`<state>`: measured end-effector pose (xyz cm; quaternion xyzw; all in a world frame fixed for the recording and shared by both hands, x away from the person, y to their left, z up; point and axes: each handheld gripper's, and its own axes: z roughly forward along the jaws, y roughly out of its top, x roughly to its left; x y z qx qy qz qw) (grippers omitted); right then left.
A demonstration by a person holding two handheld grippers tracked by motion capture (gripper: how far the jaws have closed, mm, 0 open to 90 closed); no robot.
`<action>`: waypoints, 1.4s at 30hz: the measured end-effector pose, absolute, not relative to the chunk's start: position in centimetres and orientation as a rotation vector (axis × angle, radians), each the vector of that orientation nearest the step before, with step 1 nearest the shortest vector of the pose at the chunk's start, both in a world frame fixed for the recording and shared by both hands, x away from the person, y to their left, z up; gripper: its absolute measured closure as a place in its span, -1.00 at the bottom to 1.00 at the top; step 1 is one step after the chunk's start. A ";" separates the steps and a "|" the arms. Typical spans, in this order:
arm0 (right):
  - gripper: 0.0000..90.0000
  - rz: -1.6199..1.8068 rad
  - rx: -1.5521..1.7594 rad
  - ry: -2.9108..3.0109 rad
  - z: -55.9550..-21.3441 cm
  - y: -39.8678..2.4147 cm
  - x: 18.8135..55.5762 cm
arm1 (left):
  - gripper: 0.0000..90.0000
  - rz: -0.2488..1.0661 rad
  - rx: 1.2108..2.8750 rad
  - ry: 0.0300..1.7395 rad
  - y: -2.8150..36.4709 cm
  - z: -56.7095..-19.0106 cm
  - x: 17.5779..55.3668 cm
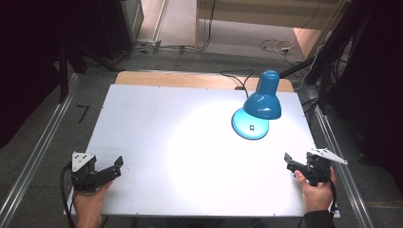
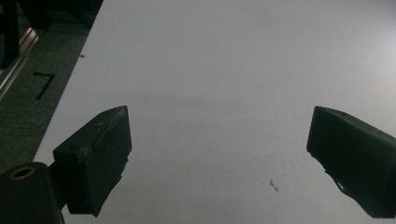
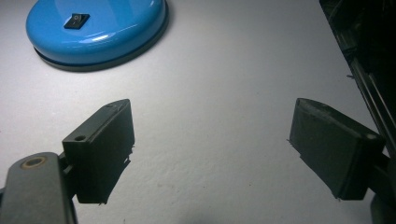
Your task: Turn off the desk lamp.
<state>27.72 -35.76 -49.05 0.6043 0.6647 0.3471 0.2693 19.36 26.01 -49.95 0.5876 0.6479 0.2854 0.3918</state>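
The high view looks down from above; both gripper views skim the white table [image 1: 157,118], seemingly close.

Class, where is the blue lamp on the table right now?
In the high view the lamp stands at the table's far right, lit, nearer the right gripper; the right gripper view shows its base ahead.

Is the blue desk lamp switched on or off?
On. The blue lamp stands upright with its shade facing down, and a bright pool of light spreads on the white table beneath it.
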 end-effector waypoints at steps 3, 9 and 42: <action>-0.71 0.945 1.624 1.799 -48.9 -35.6 27.8 | -0.84 0.728 1.493 1.647 26.0 -50.0 19.4; -0.70 0.946 1.616 1.822 -49.0 -35.2 28.1 | -0.84 0.738 1.493 1.653 26.0 -50.0 19.4; -0.62 0.987 1.560 1.912 -48.7 -31.3 30.3 | -0.84 0.726 1.493 1.648 26.0 -50.0 19.4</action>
